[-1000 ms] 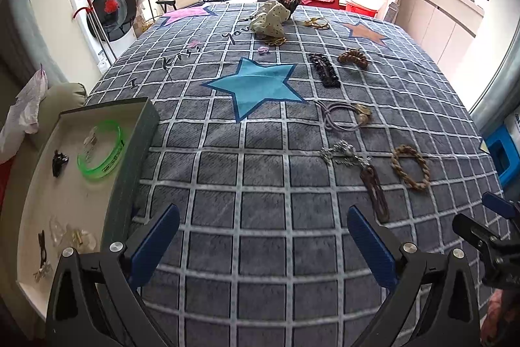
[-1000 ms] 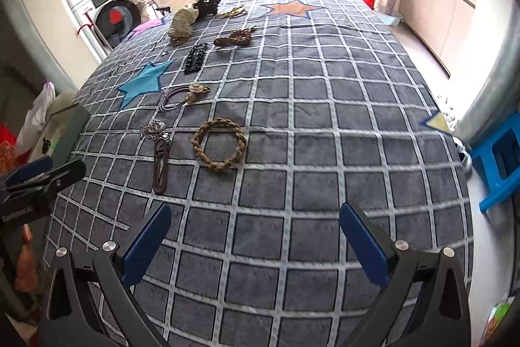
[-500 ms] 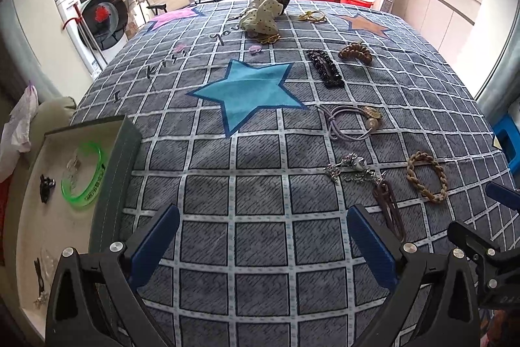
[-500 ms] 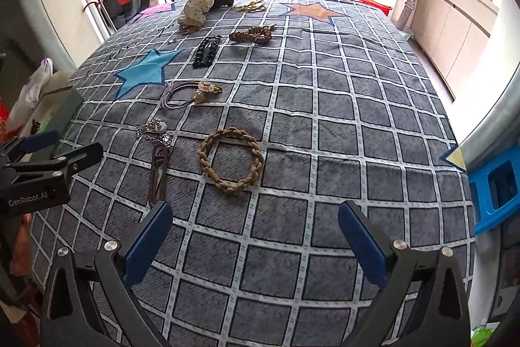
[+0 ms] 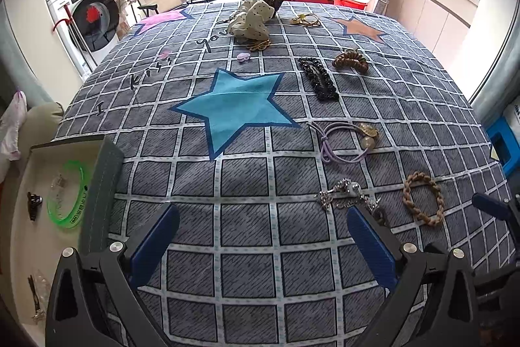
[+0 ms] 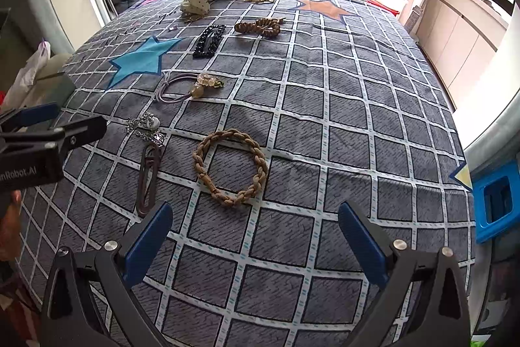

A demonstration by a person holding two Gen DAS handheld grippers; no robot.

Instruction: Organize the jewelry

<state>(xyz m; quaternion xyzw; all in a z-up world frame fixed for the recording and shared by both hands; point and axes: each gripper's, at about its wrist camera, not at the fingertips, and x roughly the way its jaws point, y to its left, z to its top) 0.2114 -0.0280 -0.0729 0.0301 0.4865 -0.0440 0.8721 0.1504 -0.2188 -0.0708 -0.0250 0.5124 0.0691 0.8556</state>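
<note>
**Both claws released over the checked bedspread**

The right gripper [image 6: 255,231] hangs spread wide and empty just short of the braided tan ring [image 6: 230,166]. A brown hair clip [image 6: 149,176] lies just left of that ring. The left gripper [image 5: 261,236] gapes empty; the box [image 5: 97,184] lies far left of the ring.

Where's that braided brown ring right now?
The braided brown ring lies flat on the checked bedspread, just ahead of the open right gripper, with a dark brown hair clip to its left.
</note>
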